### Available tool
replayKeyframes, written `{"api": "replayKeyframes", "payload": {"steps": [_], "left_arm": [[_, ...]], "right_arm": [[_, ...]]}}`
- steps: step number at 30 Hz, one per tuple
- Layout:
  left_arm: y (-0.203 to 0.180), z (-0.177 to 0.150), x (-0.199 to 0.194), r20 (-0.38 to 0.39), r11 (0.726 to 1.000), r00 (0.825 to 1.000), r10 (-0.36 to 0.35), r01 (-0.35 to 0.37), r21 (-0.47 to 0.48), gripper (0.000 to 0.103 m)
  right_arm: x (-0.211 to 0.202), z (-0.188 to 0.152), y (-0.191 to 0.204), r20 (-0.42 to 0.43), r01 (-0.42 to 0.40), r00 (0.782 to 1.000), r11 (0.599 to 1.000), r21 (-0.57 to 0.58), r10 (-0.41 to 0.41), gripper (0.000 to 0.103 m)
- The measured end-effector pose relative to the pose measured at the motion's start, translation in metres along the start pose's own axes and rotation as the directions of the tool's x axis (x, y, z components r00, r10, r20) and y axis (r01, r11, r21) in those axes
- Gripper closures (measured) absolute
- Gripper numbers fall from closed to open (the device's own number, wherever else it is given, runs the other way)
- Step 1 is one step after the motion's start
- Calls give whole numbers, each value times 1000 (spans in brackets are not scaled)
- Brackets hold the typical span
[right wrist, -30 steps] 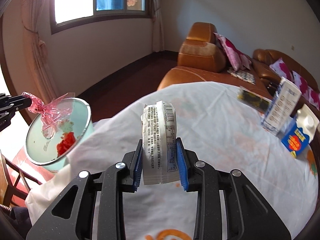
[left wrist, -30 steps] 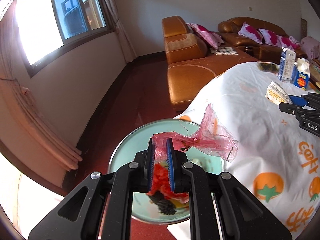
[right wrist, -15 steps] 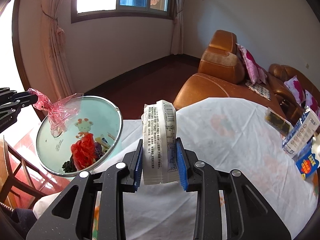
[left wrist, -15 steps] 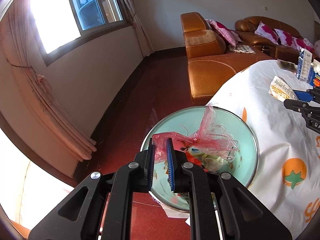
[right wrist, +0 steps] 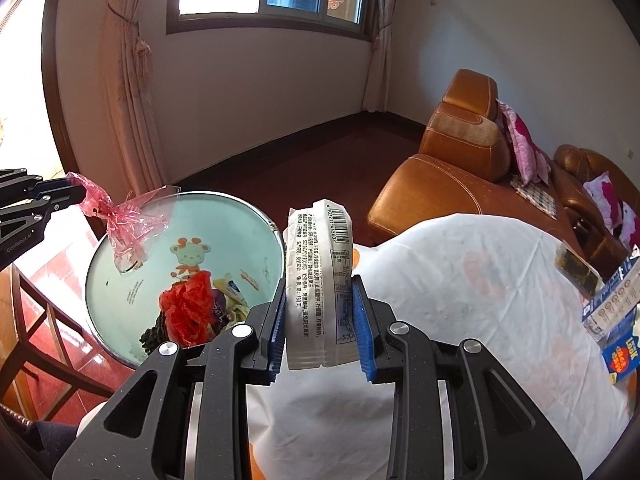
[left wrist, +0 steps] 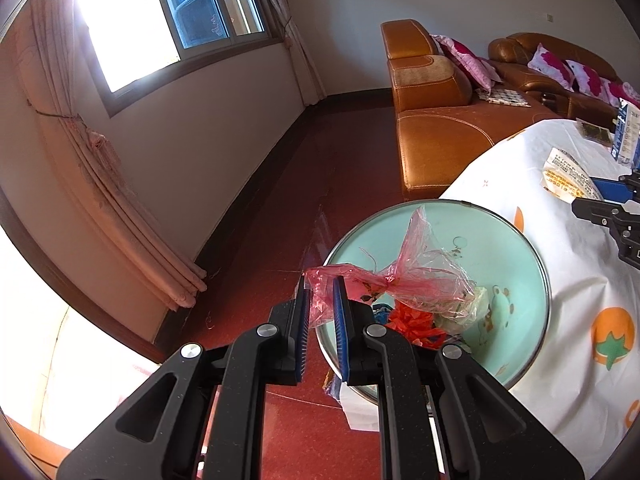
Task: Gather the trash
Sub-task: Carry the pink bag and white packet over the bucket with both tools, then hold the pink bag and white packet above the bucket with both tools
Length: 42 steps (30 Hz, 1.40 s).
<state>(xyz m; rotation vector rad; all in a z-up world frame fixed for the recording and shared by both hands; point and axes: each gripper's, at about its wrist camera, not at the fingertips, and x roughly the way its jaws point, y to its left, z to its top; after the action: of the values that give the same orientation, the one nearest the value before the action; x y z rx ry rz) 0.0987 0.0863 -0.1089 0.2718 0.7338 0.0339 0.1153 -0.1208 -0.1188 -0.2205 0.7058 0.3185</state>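
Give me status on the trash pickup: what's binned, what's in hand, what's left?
Done: the basin beside the table already holds red crumpled trash and other wrappers.
In hand: the left tongs grip a pink plastic bag above the basin; the right tongs grip a white wrapper over the tablecloth.
Left: both drops, plus a dark packet and cartons on the table, if those are trash.

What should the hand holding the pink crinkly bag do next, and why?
Probably open the left gripper and let go. Its jaws pinch the pink plastic bag, which hangs over the green basin where other scraps already lie, so it should drop in. The right gripper, holding the white wrapper, can follow.
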Motion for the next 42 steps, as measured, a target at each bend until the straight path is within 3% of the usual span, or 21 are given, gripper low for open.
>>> {"api": "replayKeyframes", "payload": {"steps": [12, 42], "left_arm": [[3, -1, 1, 10, 999, 999, 38, -38, -2, 92], [10, -2, -3, 27, 998, 998, 50, -49, -26, 92]], "right_arm": [[7, 11, 16, -1, -25, 1000, 999, -38, 25, 73], [17, 23, 45, -12, -75, 997, 992, -104, 74, 73]]}}
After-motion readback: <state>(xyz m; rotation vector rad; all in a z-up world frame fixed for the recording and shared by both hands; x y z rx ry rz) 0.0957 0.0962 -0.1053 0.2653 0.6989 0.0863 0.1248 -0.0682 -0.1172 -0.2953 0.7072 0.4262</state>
